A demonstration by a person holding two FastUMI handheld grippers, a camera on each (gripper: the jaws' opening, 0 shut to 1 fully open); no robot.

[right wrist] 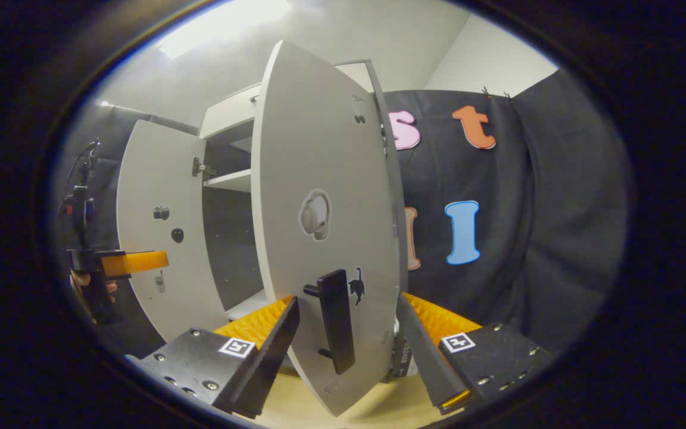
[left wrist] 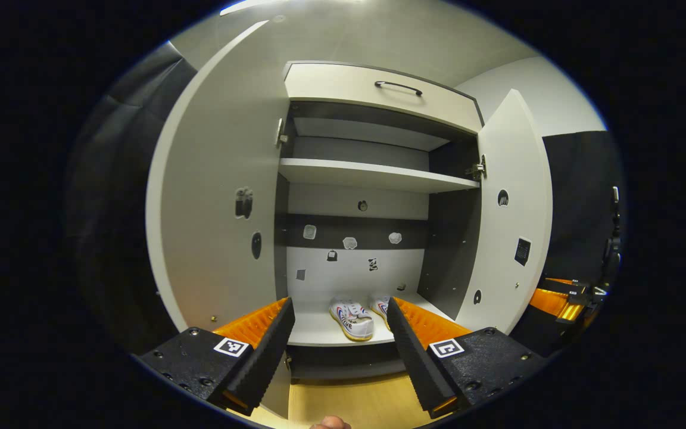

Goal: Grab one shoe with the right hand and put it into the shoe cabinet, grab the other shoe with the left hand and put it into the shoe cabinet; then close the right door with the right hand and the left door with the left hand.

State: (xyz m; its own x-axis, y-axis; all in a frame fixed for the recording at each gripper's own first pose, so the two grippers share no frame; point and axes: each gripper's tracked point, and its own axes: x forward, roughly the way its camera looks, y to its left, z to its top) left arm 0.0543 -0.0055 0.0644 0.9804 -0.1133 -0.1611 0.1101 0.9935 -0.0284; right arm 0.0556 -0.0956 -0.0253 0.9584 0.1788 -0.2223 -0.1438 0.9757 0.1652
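Left gripper view: the left hand-held gripper [left wrist: 338, 351] faces the open shoe cabinet [left wrist: 379, 173] head-on, fingers spread wide with nothing between them. Both shoes [left wrist: 352, 319] sit side by side on the bottom shelf [left wrist: 319, 330], toes toward the front edge; the second one is partly hidden behind the right-side finger. The left door [left wrist: 218, 202] and right door [left wrist: 513, 220] stand swung out to either side, leaving the opening unobstructed. The other tool shows at the far right edge.

Right gripper view: the right hand-held gripper [right wrist: 348, 345] straddles the free edge of the right door [right wrist: 325, 226], fingers spread, one on each face; contact cannot be told. The dark door handle [right wrist: 337, 319] lies between the fingers. Beyond, the left door [right wrist: 158, 232] hangs open, and the left hand-held gripper [right wrist: 122, 263] is seen at the far left, held by a hand [right wrist: 84, 285]. Light wooden floor [right wrist: 373, 411] shows beneath the door's lower corner.
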